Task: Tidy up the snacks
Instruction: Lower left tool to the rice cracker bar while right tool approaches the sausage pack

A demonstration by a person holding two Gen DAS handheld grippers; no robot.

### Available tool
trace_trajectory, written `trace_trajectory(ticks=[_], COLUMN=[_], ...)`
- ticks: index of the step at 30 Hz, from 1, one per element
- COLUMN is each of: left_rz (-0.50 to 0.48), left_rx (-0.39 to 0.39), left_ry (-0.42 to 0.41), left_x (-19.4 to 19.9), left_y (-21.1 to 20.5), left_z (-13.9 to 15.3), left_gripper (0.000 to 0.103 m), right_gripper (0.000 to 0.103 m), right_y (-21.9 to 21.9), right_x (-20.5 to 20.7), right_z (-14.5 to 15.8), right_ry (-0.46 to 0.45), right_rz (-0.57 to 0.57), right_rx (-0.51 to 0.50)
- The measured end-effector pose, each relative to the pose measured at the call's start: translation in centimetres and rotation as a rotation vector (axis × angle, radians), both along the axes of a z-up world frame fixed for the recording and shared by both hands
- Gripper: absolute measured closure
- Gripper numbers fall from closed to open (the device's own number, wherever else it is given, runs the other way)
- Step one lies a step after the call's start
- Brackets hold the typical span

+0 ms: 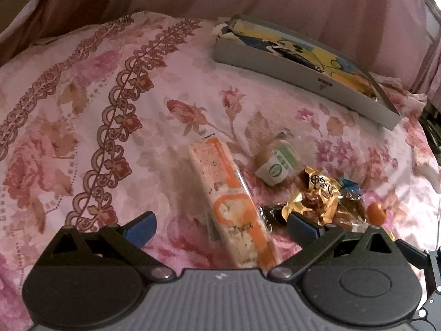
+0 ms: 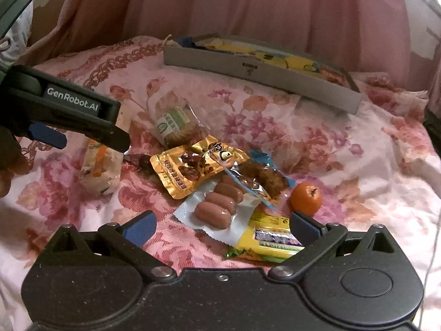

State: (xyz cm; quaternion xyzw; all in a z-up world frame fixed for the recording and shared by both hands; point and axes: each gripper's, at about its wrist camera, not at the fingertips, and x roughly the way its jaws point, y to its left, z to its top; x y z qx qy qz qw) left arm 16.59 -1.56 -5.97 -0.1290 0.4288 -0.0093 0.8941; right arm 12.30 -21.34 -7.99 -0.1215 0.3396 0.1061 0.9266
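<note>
Snacks lie scattered on a bed covered by a pink floral bedspread (image 2: pixel 344 149). Nearest the right tool (image 2: pixel 220 224), whose blue-padded jaws stand spread wide with nothing between them, sit a yellow flat packet (image 2: pixel 264 237) and a clear pack of small brown sausages (image 2: pixel 217 204), with a small orange mandarin (image 2: pixel 306 198) just beside them. Just beyond lie a gold foil pouch (image 2: pixel 190 165) and a clear bag of brown pieces with blue trim (image 2: pixel 264 176).

The left tool (image 1: pixel 220 227) hovers low, pointing forward, its jaws also released and spread on either side of the near end of a long orange-and-white wrapped bar (image 1: pixel 234 207), not touching it. In the right wrist view this tool (image 2: pixel 91 138) reaches in from the left above the bar.

Farther off rests a clear packet with a green-and-white label (image 1: pixel 278 165). Farthest, near pink curtains (image 2: pixel 248 5), stands a shallow grey box with yellow cartoon lining (image 1: pixel 303 77).
</note>
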Motion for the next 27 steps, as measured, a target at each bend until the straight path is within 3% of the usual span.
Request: trace_trajectory(ticks=[6,11,20,24,27], left_rz=[0.022,0.038,0.026,-0.007,-0.008], left_rx=[-0.015,-0.041,0.002,-0.036,-0.029], left_ry=[-0.012,-0.003,0.003,0.003,0.000], left_x=[1.0,1.6,1.3,1.2,1.1], left_y=[0.0,0.3,-0.1,-0.2,-0.4], left_z=[-0.5,-0.9,-1.1,-1.2,-1.3], left_gripper=[0.001,0.008,0.030,0.049,0.051], right_gripper=[0.003,0.004,0.006,0.007,0.010], right_y=[1.0,0.8,0.3,0.2,0.0], right_x=[1.3,2.3,3.7,4.1,4.4], right_z=[-1.1,-1.5,-1.7,-1.9,-1.9], right_ry=[0.048,0.083,0.103,0.102,0.107], right_rz=[0.061,0.066,0.038,0.036,0.041], right_rx=[-0.055,-0.038,-0.010,-0.001,0.021])
